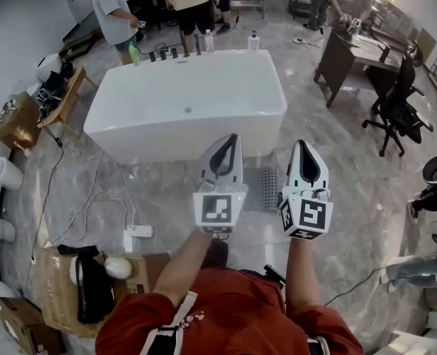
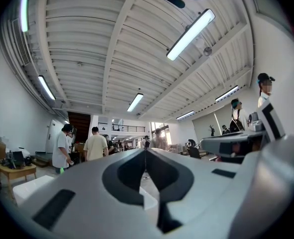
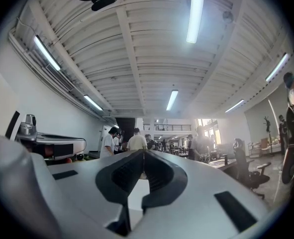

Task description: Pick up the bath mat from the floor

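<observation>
In the head view a small grey bath mat lies flat on the marble floor, just in front of the white bathtub. My left gripper and right gripper are held side by side above the floor, on either side of the mat, well apart from it. Both are shut with nothing between the jaws. In the left gripper view the left gripper points level across the room towards the ceiling and distant people; the right gripper does the same in the right gripper view. Neither gripper view shows the mat.
Several bottles stand on the tub's far rim. A power strip and cables lie on the floor at left, cardboard boxes at lower left. A black office chair and desk stand at right. People stand behind the tub.
</observation>
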Demonstrator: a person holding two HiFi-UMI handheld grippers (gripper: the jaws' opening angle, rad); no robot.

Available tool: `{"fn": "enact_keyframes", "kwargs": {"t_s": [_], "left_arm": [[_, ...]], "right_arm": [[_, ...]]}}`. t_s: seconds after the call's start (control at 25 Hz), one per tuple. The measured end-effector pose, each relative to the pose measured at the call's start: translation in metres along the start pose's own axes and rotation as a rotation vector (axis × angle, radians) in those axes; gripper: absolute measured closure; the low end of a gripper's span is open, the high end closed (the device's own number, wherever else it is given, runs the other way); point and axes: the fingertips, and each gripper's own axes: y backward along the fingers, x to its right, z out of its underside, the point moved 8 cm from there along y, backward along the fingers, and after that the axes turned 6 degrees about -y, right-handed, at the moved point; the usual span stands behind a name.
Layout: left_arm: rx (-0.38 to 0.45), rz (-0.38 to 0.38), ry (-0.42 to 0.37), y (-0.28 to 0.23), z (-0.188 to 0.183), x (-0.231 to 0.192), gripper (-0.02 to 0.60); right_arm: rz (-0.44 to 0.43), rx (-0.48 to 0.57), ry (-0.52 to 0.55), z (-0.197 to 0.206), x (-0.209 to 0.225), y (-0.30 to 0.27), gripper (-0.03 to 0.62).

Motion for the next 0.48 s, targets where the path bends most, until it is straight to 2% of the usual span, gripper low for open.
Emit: {"fn": "enact_keyframes", "kwargs": {"t_s": [0.48], "left_arm": [[-0.014, 0.024, 0.019, -0.065, 0.031, -0.042, 0.566]], "right_arm": [[0.015, -0.034, 0.014, 0.022, -0.004, -0.081, 0.582]]}}
